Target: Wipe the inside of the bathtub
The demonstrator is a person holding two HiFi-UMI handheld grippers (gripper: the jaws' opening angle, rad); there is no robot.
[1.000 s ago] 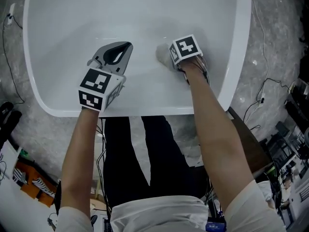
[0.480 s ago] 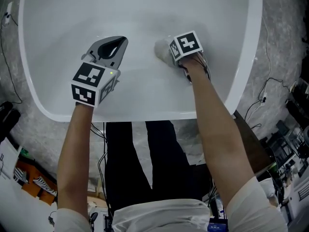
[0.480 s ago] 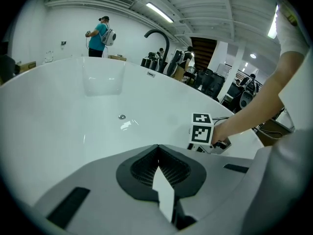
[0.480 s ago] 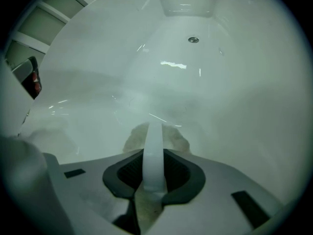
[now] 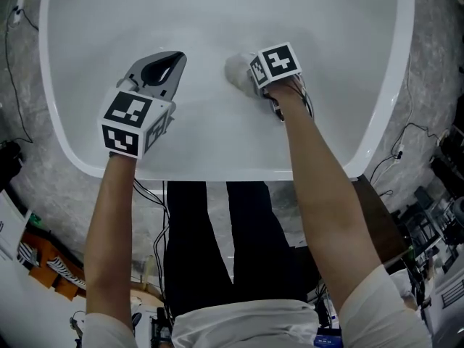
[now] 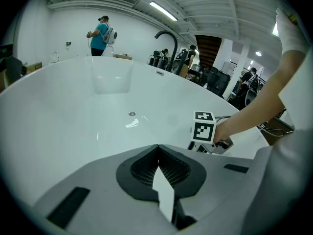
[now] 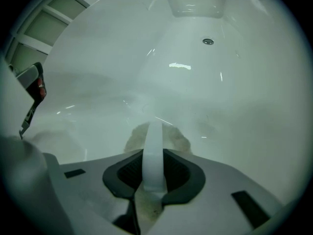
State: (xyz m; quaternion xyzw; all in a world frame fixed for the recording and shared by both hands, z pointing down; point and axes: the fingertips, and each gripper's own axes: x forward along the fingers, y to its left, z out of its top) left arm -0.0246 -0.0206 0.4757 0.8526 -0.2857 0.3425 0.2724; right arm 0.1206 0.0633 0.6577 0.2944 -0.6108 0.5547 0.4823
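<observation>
Inside the white bathtub (image 5: 217, 20) the right gripper (image 5: 245, 75) holds a pale cloth (image 5: 232, 69) between its fingers against the tub's inner surface, while the left gripper (image 5: 168, 64) hangs beside it, fingers together with nothing between them

Tub (image 5: 217, 13), R gripper (image 5: 251, 80) on cloth (image 5: 235, 69), L gripper (image 5: 172, 60) near
</observation>
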